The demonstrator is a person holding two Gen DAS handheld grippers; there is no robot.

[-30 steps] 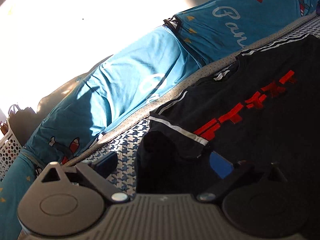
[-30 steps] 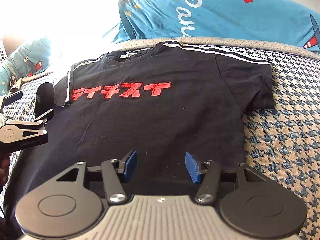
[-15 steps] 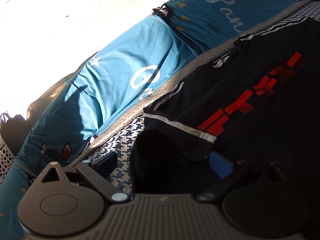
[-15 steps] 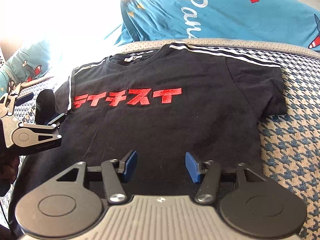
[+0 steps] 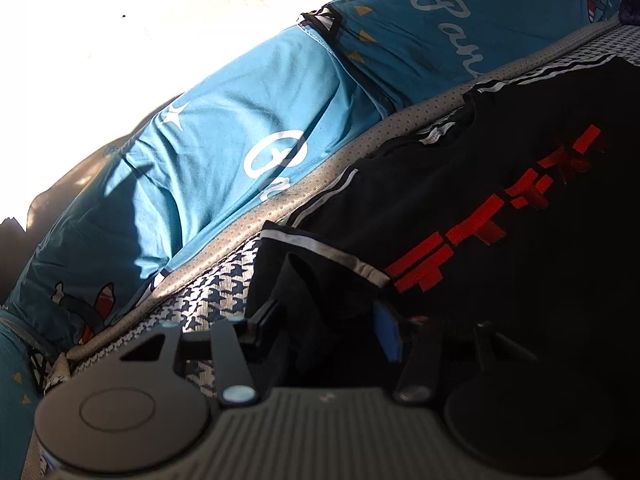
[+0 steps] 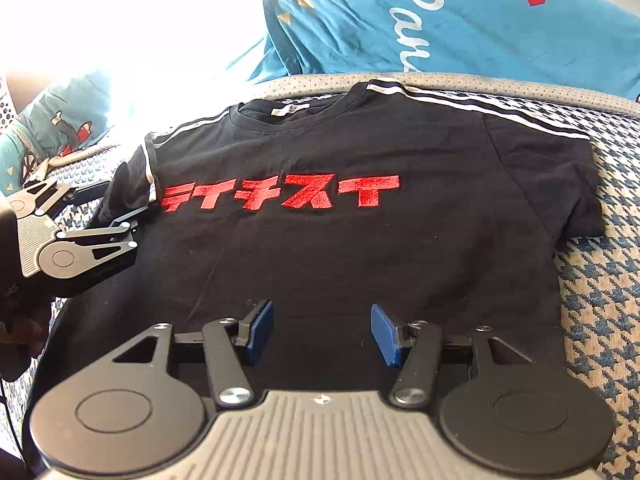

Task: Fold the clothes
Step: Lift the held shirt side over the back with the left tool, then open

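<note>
Garment: black short-sleeved cotton T-shirt with red block lettering and white shoulder stripes (image 6: 320, 240), lying flat and face up on the blue-and-cream houndstooth upholstered surface (image 6: 600, 300); collar at the far side, hem nearest the right wrist camera.

Background: teal printed fabric with white script (image 6: 460, 28) bunched along the far edge, apart from the shirt.

Left gripper (image 5: 328, 332): jaws parted around the shirt's left sleeve (image 5: 320, 276); the dark cloth passes between the blue pads, but the pads are not visibly closed on it. The right wrist view shows the same: fingers spread at the sleeve edge (image 6: 132, 184).

Right gripper (image 6: 322, 330): released, jaws wide apart, hovering above the lower body of the shirt near the hem; nothing held. Contact with the cloth cannot be determined.

Step in hand (judgement): sleeve pickup on the left, ahead of a fold toward the shirt's centre.

Risk 1: a shallow bite on the sleeve edge; cause, thin slack cotton slipping out of the pads when lifted.

Risk 2: the body dragged sideways and wrinkled; cause, the right gripper not pinning or holding the shirt.

Risk 3: the lower pad catching the houndstooth surface; cause, a low approach under the sleeve.

Risk 4: a skewed fold line; cause, lifting the sleeve alone without the side seam.
</note>
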